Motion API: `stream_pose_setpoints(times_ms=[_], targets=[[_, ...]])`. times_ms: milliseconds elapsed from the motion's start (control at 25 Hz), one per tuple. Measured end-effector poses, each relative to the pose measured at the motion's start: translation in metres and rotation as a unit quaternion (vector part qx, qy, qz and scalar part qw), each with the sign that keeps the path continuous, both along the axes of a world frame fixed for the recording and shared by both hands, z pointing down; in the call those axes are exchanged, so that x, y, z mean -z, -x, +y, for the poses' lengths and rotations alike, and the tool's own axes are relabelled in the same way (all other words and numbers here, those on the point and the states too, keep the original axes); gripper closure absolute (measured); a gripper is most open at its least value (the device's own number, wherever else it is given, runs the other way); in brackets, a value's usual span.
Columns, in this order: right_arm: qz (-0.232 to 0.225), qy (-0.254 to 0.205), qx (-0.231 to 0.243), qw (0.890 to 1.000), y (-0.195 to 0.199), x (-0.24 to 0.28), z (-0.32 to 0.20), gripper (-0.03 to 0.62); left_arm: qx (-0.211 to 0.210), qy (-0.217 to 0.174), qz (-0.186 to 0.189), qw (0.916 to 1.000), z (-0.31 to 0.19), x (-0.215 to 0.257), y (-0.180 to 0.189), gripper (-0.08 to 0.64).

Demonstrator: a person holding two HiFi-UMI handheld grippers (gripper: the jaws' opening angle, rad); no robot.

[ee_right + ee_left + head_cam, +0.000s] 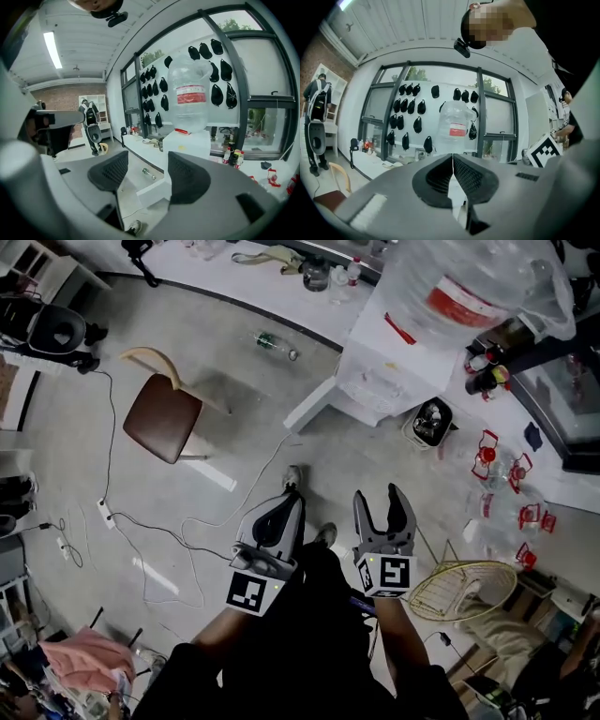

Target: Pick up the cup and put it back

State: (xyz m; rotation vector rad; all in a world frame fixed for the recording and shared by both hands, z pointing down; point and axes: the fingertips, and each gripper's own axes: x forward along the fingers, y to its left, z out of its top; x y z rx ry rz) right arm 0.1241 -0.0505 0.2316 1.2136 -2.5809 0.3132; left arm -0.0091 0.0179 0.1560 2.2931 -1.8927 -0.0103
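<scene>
The person is standing over the floor and holding both grippers out low in the middle of the head view, neither one carrying anything. The left gripper (293,493) is keeping its fingers (469,176) pressed together with nothing between them, while the right gripper (378,495) is holding its fingers (188,180) spread wide, showing only floor in the gap. No cup is showing plainly. It is probably one of the small red-trimmed clear items (487,454) lying on the pale surface at the right edge of the frame, below the water dispenser (384,371) and its big bottle (469,287), though they are too small to tell for sure. They are lying well apart from both grippers. So the task looks to be at its opening step, the reach, with the pick not yet made. The next move is calling for the spread right gripper to travel to the right of the frame and settle with one finger on each side of the cup before closing.
</scene>
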Motion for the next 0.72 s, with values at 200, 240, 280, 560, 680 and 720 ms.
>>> stream_pose_setpoints(times_ms=[200,240,280,560,680,720], targets=[[0.019,0.001,0.004,1.000,0.022,-0.051,-0.053,0.336,-0.012,-0.001,0.004,0.9999,-0.065,-0.045,0.022,0.552],[0.021,0.002,0.006,1.000,0.026,-0.064,-0.063,0.334,-0.012,-0.003,0.005,0.9999,-0.077,-0.055,0.027,0.552],[0.024,0.003,0.008,1.000,0.029,-0.077,-0.072,0.330,-0.012,-0.004,0.005,0.9999,-0.087,-0.066,0.031,0.552],[0.025,0.006,0.016,1.000,0.050,-0.189,-0.127,0.316,0.005,-0.029,-0.025,0.9992,-0.151,-0.159,0.051,0.552],[0.025,0.014,0.023,0.999,0.052,-0.242,-0.138,0.313,0.021,-0.027,-0.006,0.9994,-0.170,-0.209,0.052,0.552],[0.025,0.017,0.025,0.999,0.052,-0.260,-0.140,0.313,0.026,-0.027,0.001,0.9993,-0.175,-0.225,0.051,0.552]])
